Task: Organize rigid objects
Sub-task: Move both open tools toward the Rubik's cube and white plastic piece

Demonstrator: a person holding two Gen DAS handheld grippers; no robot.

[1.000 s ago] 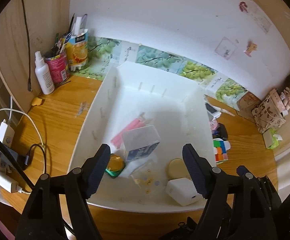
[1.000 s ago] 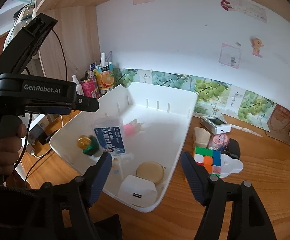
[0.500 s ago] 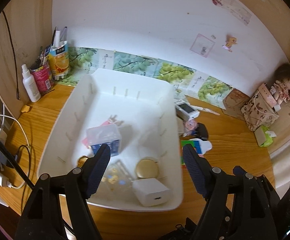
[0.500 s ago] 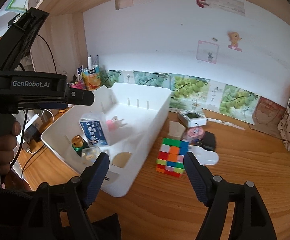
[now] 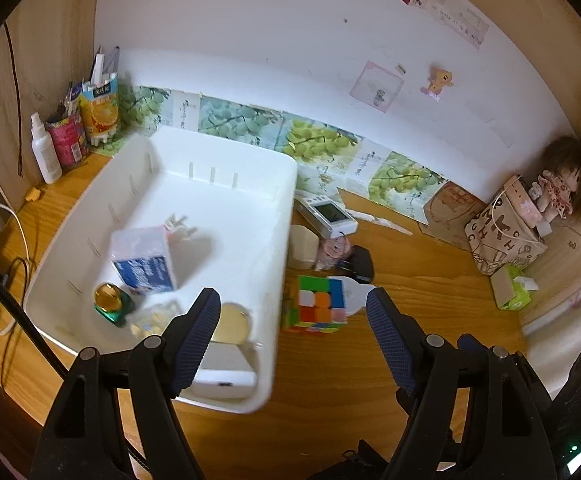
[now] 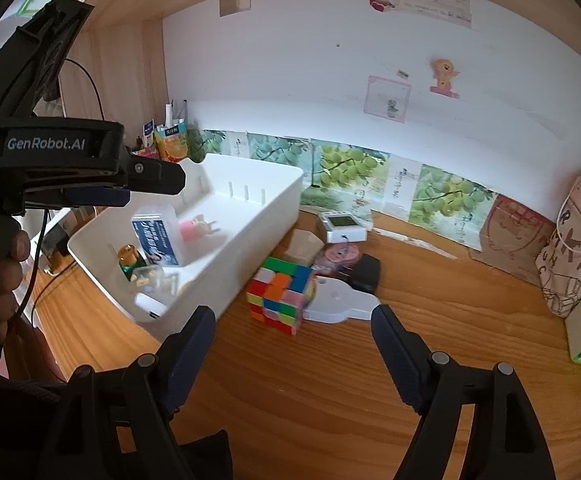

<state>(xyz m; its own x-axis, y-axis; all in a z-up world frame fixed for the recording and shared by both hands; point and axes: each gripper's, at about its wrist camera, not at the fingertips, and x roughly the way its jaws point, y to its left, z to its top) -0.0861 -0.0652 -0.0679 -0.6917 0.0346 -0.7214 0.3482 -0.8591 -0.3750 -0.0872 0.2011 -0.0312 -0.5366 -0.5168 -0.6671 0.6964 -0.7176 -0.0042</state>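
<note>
The puzzle cube point(image 6: 280, 295) sits on the desk point(image 6: 330, 392) just beside the white bin's point(image 6: 258, 224) long wall, near enough for a short lift over the rim. It leans on a flat white gadget point(image 6: 340, 300), with a small clock point(image 6: 342, 226) and other loose pieces behind. The bin already holds a blue-labelled box point(image 6: 156, 236), likely sorted there. The right gripper point(image 6: 292, 330) hovers before the cube, jaws wide open and empty; the left gripper point(image 5: 292, 314) hovers likewise open above it.
</note>
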